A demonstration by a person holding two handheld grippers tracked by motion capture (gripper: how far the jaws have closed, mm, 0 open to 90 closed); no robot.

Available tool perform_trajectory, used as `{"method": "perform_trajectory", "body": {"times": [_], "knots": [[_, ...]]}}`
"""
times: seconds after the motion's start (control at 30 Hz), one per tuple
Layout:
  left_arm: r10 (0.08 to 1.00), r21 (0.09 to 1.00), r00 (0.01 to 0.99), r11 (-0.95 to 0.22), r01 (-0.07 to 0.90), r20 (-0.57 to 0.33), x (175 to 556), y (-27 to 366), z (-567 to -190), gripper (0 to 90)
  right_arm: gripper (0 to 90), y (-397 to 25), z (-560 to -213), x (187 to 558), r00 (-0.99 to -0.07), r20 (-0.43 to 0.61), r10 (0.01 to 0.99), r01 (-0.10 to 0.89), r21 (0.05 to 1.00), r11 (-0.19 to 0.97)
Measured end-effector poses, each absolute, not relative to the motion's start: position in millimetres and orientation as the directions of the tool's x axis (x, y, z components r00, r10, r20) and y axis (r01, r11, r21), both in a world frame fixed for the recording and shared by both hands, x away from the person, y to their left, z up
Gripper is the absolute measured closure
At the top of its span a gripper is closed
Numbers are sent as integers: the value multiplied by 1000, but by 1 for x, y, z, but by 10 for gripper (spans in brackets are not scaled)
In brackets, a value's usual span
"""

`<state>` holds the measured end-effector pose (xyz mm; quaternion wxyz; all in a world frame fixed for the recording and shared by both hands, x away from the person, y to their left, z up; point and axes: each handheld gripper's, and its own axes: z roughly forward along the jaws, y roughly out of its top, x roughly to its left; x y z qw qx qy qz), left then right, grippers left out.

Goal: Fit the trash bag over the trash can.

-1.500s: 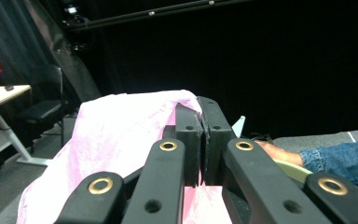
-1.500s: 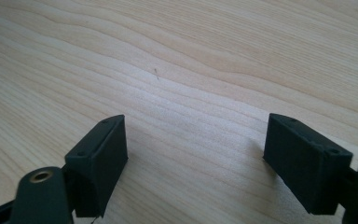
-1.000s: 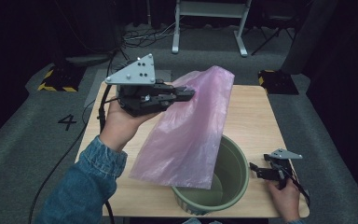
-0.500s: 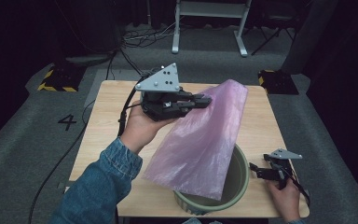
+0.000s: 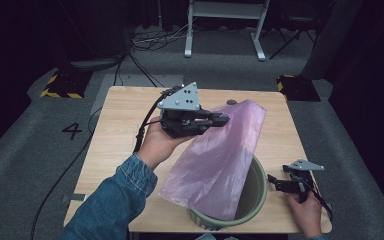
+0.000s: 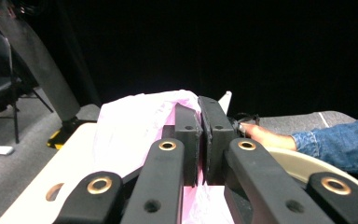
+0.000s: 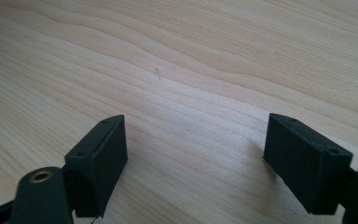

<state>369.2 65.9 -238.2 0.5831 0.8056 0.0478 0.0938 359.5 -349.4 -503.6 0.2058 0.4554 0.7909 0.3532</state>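
2 grippers were in play, and only your left gripper (image 5: 222, 119) had work in it: its jaws were pinched together on the top edge of the pink plastic bag (image 5: 217, 160), with a fold of film trapped between the pads in the left gripper view (image 6: 121, 135). You held that edge up above the middle of the table (image 5: 115, 125), and the bag slanted down from there toward 5 o'clock, its lower end draped over the rim and into the mouth of the green bin (image 5: 255, 195) at the near edge.

Your right gripper (image 5: 275, 184) sat at 3 o'clock of the bin, low over the wood, jaws spread wide with nothing between them; the right gripper view showed bare tabletop (image 7: 177, 74) between the 2 pads.

I judged the bag to be very light, limp and slick: it sagged and creased under its own weight, so it would not hold a shape or stay open by itself. Thin film like that could slide out of a loose pinch or tear if dragged hard against the rim. The best hold looked to be the open edge, gathered into a fold as you had it, with a 2nd pinch on the opposite side of that edge to spread it over the rim.
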Motion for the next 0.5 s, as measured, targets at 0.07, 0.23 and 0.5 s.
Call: {"method": "perform_trajectory", "body": {"times": [0.07,0.23,0.5], "knots": [[169,948,981,-317,-36,93,369,65,-243,867,213,-349,-504,359,-501,-4,866,575,746,336],[133,947,988,-319,-27,73,367,64,-256,868,213,-349,-504,359,-501,-4,866,575,746,336],[103,946,994,-325,0,36,365,65,-277,868,213,-349,-504,359,-500,-3,866,576,745,335]]}}
